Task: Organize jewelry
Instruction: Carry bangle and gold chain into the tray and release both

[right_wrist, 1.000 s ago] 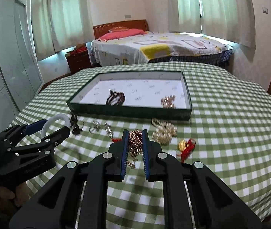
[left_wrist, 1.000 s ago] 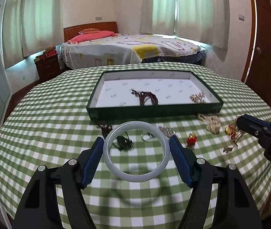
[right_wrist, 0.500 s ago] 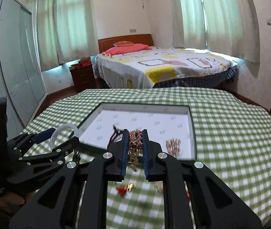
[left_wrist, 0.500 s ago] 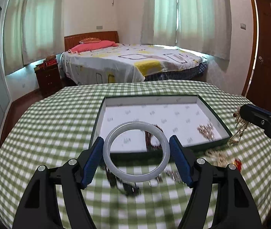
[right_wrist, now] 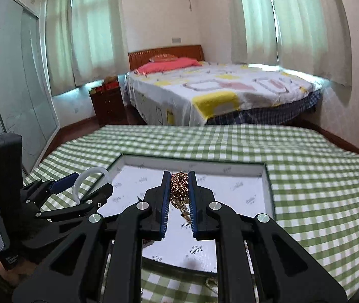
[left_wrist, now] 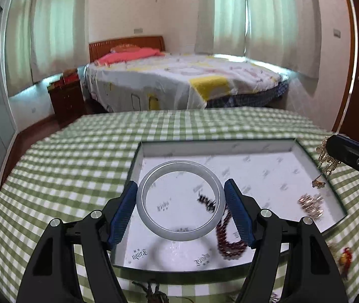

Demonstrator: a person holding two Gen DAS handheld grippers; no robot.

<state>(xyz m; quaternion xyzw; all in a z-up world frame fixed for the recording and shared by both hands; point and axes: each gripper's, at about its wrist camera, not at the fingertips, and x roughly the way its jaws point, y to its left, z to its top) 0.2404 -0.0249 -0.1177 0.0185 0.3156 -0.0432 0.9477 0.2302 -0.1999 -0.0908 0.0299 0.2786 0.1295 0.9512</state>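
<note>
My left gripper (left_wrist: 180, 205) holds one pale bangle (left_wrist: 180, 200), its blue pads (left_wrist: 122, 214) pressed on either side of the ring, jaws set wide around it. My right gripper (right_wrist: 179, 199) is nearly closed on one bunched gold chain (right_wrist: 178, 189) that dangles below the pads.

Both hang over the single dark-rimmed tray (left_wrist: 230, 144) with its white printed lining. Inside it I count two pieces: a dark red bead strand (left_wrist: 227, 242) lying right under the bangle, and a small rose-gold cluster (left_wrist: 310, 203) toward the right wall.

Only the left view shows those two pieces; in the right view my own fingers cover that part of the tray. The right view in turn shows the bangle edge-on (right_wrist: 92, 180) and the left gripper (right_wrist: 78, 189) from the side.

On the green checked tablecloth (left_wrist: 78, 156) outside the tray lie a red-and-gold trinket (left_wrist: 344, 258) and a dark tangle (left_wrist: 154, 294) at the near edge, too blurred to name. A bed (left_wrist: 179, 83) stands behind the table.
</note>
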